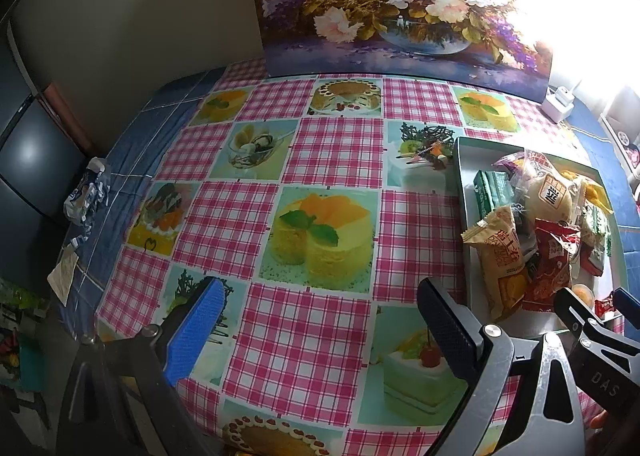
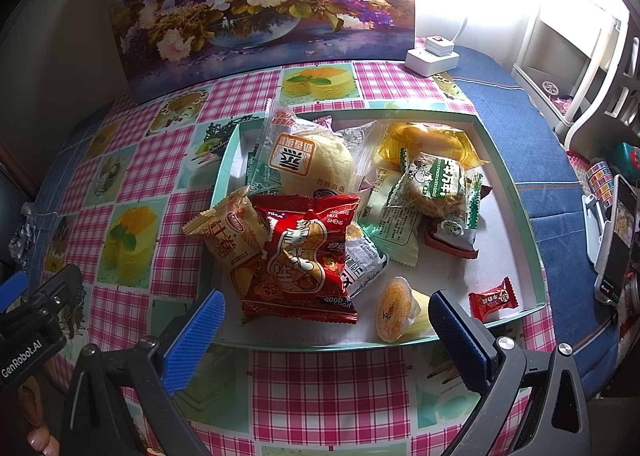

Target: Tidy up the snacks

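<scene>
Snacks lay piled in the tray (image 2: 508, 192), the red peanut bag (image 2: 300, 256) at its near-left. Left gripper (image 1: 320, 320) hovered left of the tray, spread, empty. Right gripper (image 2: 324, 320) hovered at its near rim, spread, empty.

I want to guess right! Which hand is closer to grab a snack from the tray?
Probably the right gripper. Its open fingers face the tray, with the red peanut bag just ahead. The left gripper, also open, faces bare tablecloth, the tray off to its side.
</scene>
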Available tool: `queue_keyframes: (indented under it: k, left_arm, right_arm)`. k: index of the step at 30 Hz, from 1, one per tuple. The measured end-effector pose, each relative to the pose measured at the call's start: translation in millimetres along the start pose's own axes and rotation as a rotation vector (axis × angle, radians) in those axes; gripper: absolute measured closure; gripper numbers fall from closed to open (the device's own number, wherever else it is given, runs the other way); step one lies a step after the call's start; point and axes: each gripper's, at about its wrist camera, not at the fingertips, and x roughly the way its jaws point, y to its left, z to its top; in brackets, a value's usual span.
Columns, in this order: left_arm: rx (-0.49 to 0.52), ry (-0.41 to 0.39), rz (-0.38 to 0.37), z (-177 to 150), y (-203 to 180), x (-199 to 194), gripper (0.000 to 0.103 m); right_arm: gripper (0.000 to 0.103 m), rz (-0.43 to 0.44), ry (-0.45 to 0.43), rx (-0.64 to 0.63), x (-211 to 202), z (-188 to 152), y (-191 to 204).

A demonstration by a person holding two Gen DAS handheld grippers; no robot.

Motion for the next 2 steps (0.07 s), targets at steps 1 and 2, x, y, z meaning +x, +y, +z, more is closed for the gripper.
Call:
queue_keyframes:
  k: [1,2]
  left_arm:
    - [0.002,0.001,-0.001,0.2,-0.4,0.0,0.006]
    - [0.003,0.002,-0.002,0.3,-0.6,0.3,0.006]
  right_arm:
    - [0.0,0.0,0.0,0.0,-0.1,0.2,-0.1]
    - [0.0,0.0,0.0,0.0,-0.2,0.2,0.0]
